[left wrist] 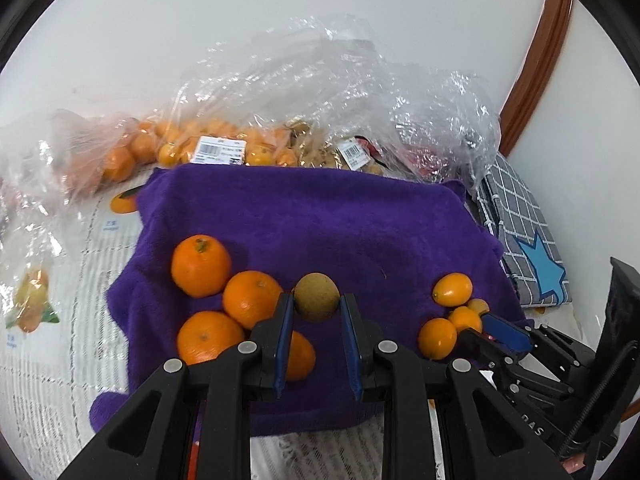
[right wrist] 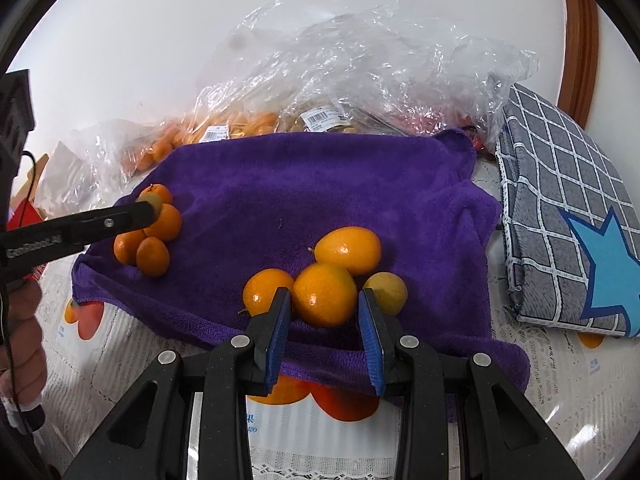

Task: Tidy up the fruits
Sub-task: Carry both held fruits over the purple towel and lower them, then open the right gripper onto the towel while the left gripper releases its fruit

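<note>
A purple towel (left wrist: 320, 216) lies on the table, also in the right wrist view (right wrist: 320, 184). My left gripper (left wrist: 316, 304) is shut on a brownish-green round fruit (left wrist: 316, 296) beside several oranges (left wrist: 252, 298) at the towel's left. My right gripper (right wrist: 324, 304) has its jaws on both sides of a kumquat (right wrist: 325, 294) in a cluster of several kumquats (right wrist: 348, 250) at the towel's right front; whether it squeezes it I cannot tell. The left gripper's finger (right wrist: 100, 222) shows from the side by the oranges (right wrist: 164, 222).
Clear plastic bags of fruit (left wrist: 224, 144) lie behind the towel against a white wall. A folded grey checked cloth with a blue star (right wrist: 560, 216) lies right of the towel. A fruit-print tablecloth (left wrist: 48, 280) covers the table.
</note>
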`<state>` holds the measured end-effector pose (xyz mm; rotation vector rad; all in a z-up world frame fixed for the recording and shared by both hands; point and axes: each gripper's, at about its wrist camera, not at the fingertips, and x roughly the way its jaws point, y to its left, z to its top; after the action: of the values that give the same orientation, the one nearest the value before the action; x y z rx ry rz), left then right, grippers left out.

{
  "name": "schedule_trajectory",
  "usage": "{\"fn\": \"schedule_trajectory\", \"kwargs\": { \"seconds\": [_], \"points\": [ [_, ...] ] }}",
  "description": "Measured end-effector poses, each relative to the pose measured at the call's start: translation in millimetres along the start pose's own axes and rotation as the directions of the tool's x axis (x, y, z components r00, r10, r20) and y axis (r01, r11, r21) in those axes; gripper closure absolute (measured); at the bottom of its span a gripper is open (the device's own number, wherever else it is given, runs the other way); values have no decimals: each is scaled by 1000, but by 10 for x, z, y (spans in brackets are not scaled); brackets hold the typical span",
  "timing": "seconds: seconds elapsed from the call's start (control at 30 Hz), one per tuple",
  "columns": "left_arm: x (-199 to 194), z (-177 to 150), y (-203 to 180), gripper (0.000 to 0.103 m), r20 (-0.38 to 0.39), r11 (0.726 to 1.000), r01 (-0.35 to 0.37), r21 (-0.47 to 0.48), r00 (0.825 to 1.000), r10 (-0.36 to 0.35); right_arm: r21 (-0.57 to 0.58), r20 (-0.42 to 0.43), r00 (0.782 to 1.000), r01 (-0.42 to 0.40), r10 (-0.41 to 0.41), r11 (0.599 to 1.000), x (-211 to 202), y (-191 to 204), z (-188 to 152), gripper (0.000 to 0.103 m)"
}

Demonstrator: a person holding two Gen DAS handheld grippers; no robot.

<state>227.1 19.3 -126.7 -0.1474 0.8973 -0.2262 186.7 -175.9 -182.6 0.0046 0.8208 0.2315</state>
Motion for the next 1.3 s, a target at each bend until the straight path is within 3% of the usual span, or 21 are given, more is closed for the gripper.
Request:
{"fn": "schedule_trajectory", "kwargs": {
  "seconds": [0.23, 0.47, 0.63, 0.77, 1.13, 1.3],
  "points": [
    [220, -20, -70, 80, -67, 999, -15, 43, 998, 18, -5, 3, 1000, -2, 2, 1000, -30, -12, -12, 68],
    [241, -51, -139, 80, -68, 998, -20, 66, 997, 24, 17, 21, 1000, 10, -10, 1000, -145, -42, -29, 57],
    [177, -69, -146, 77, -66, 997, -31, 68, 997, 36, 29, 31, 999, 28, -29, 999, -237, -49, -20, 56],
    [-2, -116, -115, 67, -43, 998, -38, 52, 998, 40, 45, 30, 998, 46, -47, 998, -327, -32, -25, 56],
    [-868, -423, -37, 51, 62, 998, -57, -20, 996, 58, 101, 23, 991, 132, -135, 986, -949, 41, -128, 55],
    [-1236, -627, -55, 44, 112, 997, -70, -31, 991, 73, 87, 45, 984, 168, -173, 982, -1299, 124, -248, 45]
  ]
}}
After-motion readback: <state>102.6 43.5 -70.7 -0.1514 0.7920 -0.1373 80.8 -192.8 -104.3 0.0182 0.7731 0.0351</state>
